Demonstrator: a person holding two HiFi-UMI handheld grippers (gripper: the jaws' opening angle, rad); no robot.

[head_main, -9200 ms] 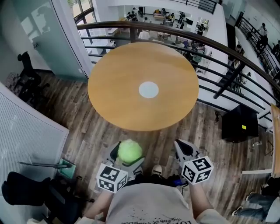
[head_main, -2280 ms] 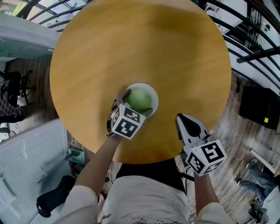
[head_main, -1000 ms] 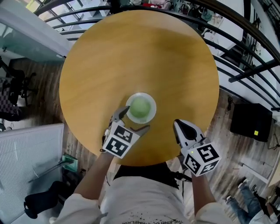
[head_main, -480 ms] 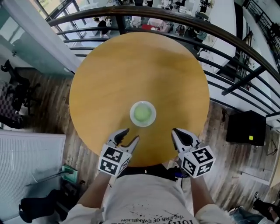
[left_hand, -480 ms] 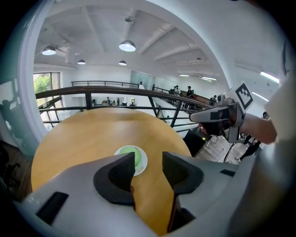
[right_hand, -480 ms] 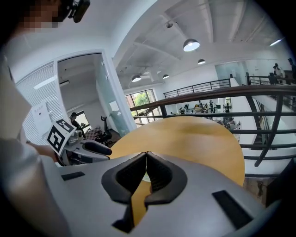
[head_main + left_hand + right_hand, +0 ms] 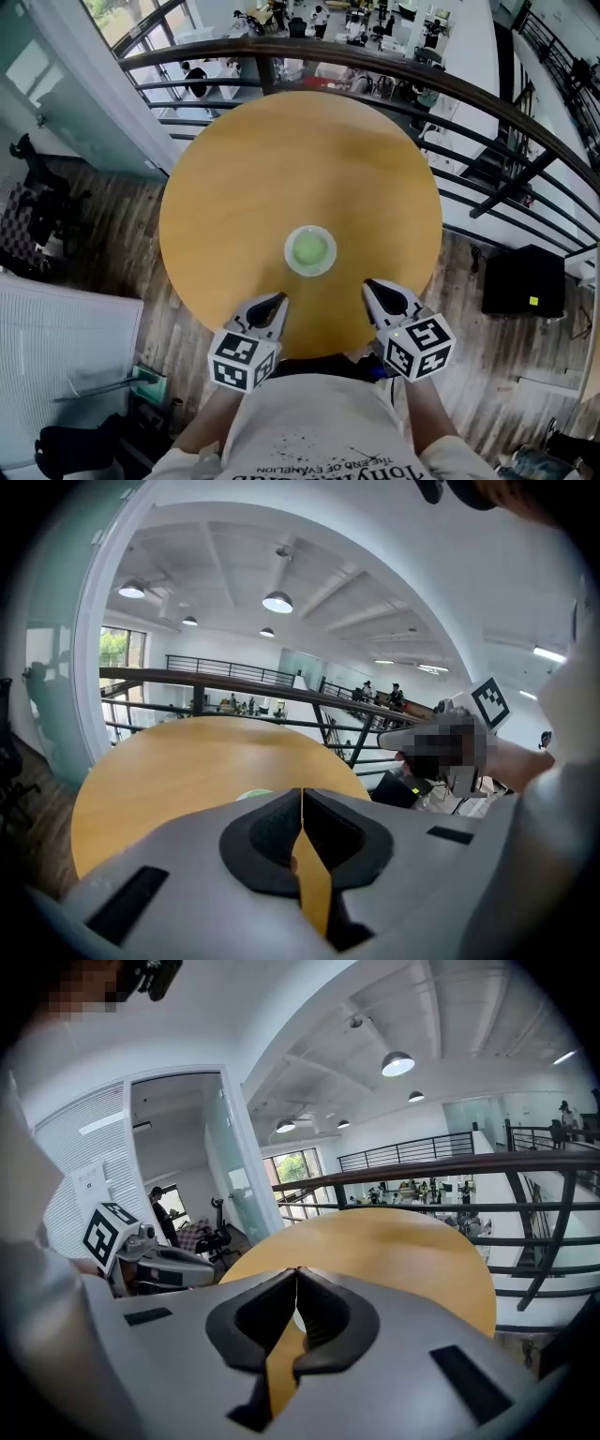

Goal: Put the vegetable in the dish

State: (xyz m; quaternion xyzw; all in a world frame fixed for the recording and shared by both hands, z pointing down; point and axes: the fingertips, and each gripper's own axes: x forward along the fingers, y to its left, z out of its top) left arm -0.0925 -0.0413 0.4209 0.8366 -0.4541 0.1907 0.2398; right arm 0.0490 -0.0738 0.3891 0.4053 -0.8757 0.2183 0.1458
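Note:
A round green vegetable [image 7: 309,249] lies in the small white dish [image 7: 292,263] near the middle of the round wooden table [image 7: 244,178]. Both grippers hang at the table's near edge, apart from the dish. My left gripper [image 7: 278,300] is below and left of the dish, its jaws closed tip to tip with nothing between them. In the left gripper view, the left gripper [image 7: 301,794] points over the table, and a sliver of the dish [image 7: 251,795] shows just past it. My right gripper [image 7: 368,286] is below and right of the dish, shut and empty. In its own view, the right gripper [image 7: 296,1274] also points over the table.
A dark metal railing [image 7: 487,112] curves round the table's far side, with an open drop behind it. A black box [image 7: 520,281] stands on the wooden floor at the right. Office chairs [image 7: 33,202] and a glass wall are at the left.
The left gripper let go of the vegetable in the dish, drew back to the table's near edge and closed its jaws. The right gripper stayed shut near the edge.

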